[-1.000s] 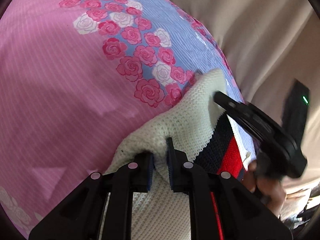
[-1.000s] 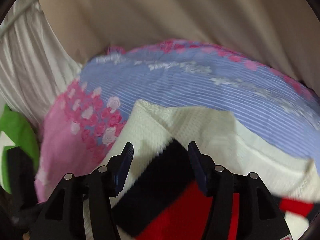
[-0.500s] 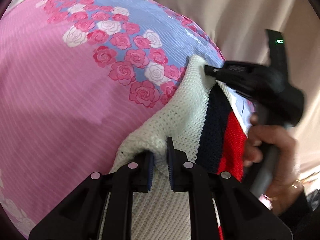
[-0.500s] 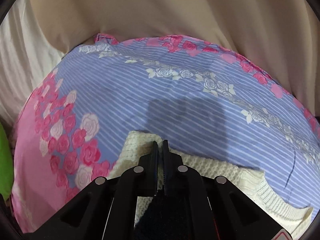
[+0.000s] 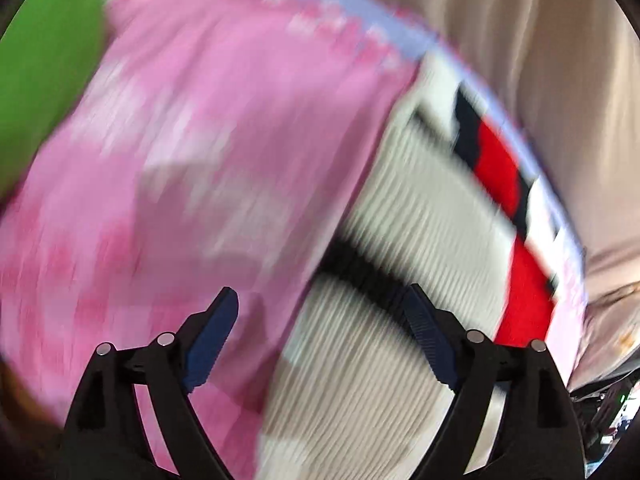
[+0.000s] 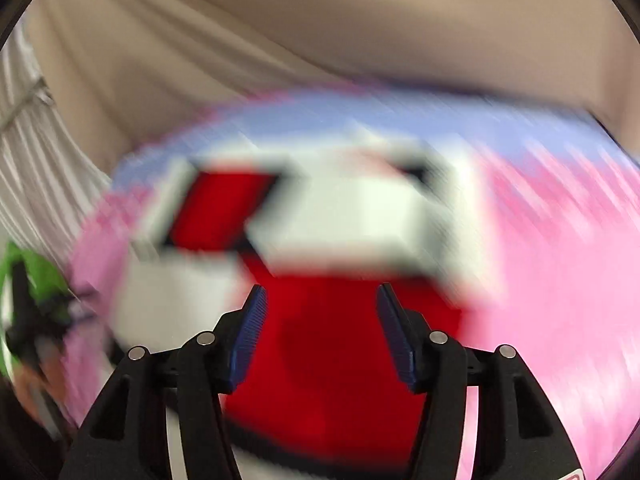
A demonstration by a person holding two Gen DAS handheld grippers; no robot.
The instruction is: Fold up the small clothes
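Cream knit sweater (image 5: 420, 216) with red and navy bands lies on my pink floral bedsheet (image 5: 192, 152), beneath both grippers' fingers, left gripper (image 5: 320, 344) and right gripper (image 6: 320, 336) spread apart, gripping nothing.

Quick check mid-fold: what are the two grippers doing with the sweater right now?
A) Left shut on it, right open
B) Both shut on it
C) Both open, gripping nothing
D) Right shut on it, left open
C: the left gripper and right gripper both show pads spread wide, with the sweater lying free on the bedsheet.

Left claw (image 5: 320, 330), right claw (image 6: 320, 332) agape
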